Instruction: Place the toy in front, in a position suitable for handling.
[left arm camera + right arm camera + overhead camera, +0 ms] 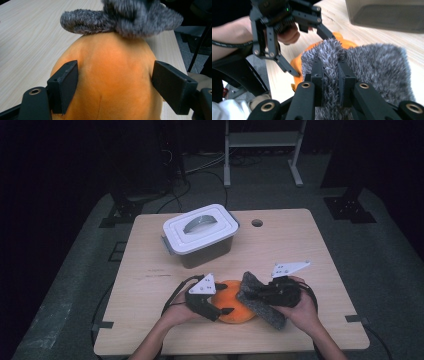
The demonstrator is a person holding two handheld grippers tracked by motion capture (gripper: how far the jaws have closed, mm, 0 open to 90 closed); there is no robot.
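Grey cloth hangs pinched in the closed right gripper, draped against the right flank of the orange plush at the table's near edge. Left gripper clamps the plush from its left, so the cloth has to travel leftward over the top.
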